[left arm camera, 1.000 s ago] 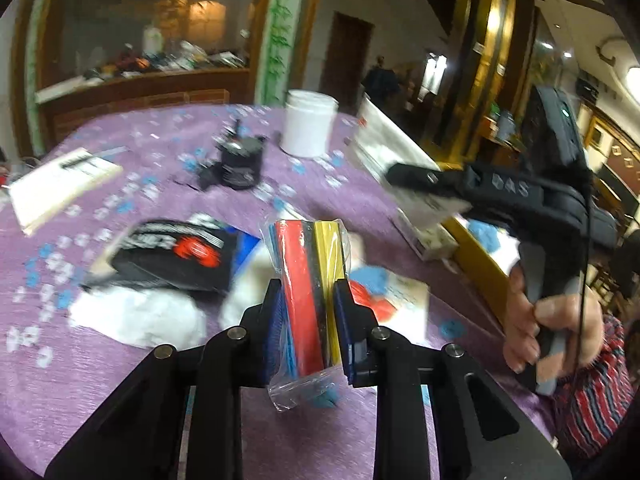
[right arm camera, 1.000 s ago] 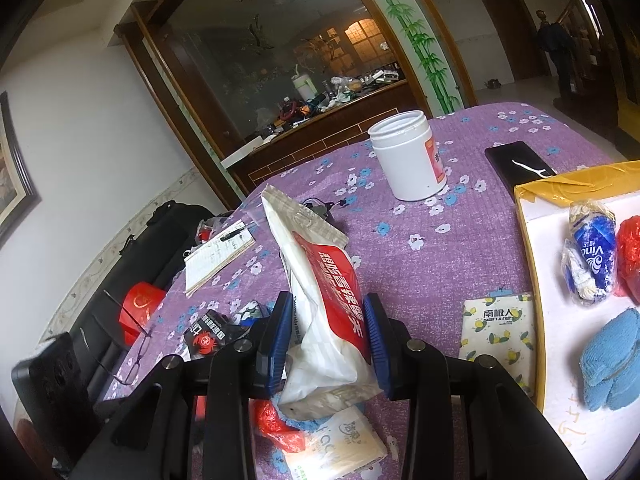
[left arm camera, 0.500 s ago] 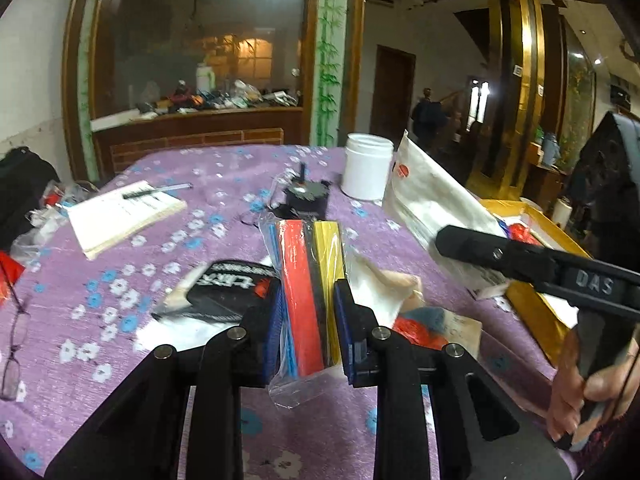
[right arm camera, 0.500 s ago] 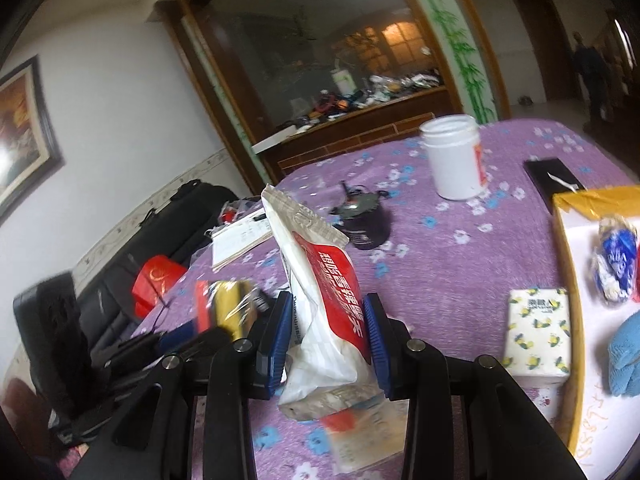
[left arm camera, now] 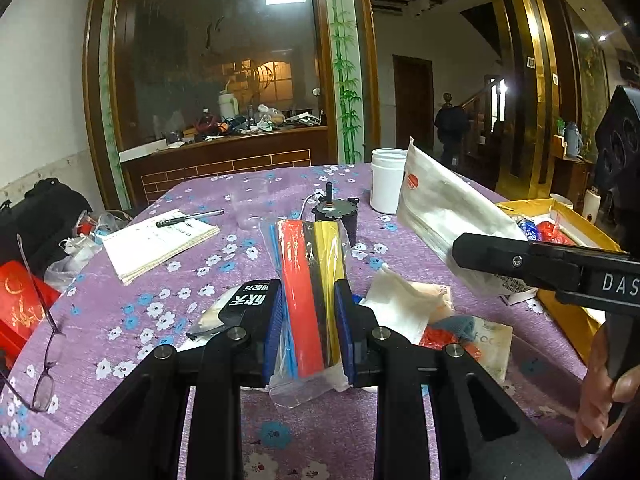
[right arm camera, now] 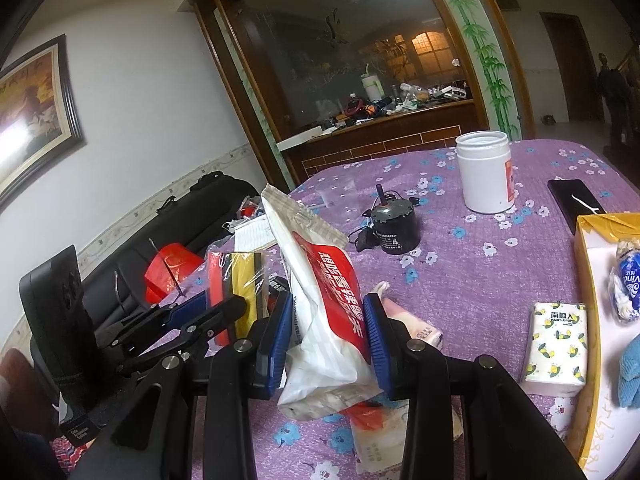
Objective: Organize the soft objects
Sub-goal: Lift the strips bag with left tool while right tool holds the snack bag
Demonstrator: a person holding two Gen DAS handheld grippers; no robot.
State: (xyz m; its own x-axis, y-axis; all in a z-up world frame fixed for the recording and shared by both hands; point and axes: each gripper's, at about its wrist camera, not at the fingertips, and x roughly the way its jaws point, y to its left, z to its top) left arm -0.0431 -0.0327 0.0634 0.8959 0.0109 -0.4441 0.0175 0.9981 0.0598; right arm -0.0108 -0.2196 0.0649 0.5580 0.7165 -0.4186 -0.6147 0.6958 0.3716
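Crinkly white-and-red tissue pack (right arm camera: 324, 320) pinched upright between the blue pads of the right gripper (right arm camera: 326, 332), lifted clear of the purple tablecloth (right arm camera: 480, 272), left of the yellow-rimmed tray (right arm camera: 584, 320). Clear-wrapped bundle of red and yellow cloths (left arm camera: 310, 300) squeezed likewise in the left gripper (left arm camera: 308, 334), farther left of that tray. Compared with a second ago: both views swung up and levelled, right gripper drawn nearer the left one, grips unchanged. Probably both loads raised and ready to carry toward the tray, where a blue cloth (right arm camera: 630, 376) already lies.
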